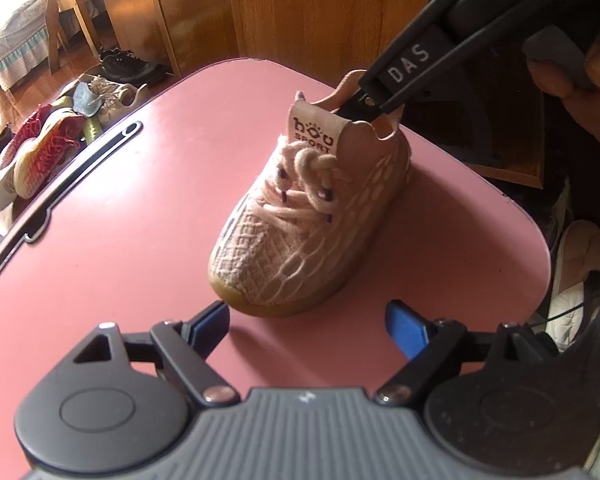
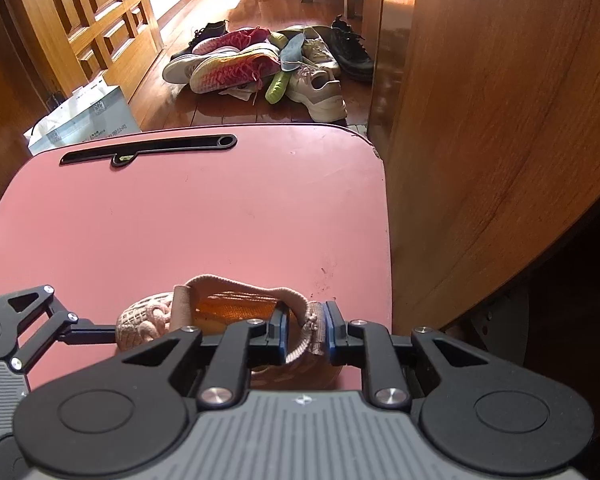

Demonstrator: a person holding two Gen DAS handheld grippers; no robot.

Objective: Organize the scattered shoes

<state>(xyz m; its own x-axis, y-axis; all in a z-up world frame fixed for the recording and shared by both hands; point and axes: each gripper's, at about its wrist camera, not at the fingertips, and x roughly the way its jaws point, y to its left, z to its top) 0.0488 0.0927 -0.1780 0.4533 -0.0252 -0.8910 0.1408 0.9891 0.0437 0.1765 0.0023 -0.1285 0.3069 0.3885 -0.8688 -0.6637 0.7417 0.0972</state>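
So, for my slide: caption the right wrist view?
Right gripper pinches the pink knit sneaker's heel collar on the pink tabletop.

Left gripper (image 1: 307, 322): jaws spread wide, blue pads (image 1: 406, 330) well apart, nothing between them, held low and level just short of the toe of the small pink shoe (image 1: 314, 216). Right gripper (image 2: 306, 330): jaws closed on the shoe's heel collar, one finger inside the opening and one outside, the knit pinched between the blue pads; seen from the left wrist view it reaches down at a slant from the upper right. Hand (image 1: 580, 64): partly visible at the right edge, fingers wrapped around the right gripper's grey trigger.
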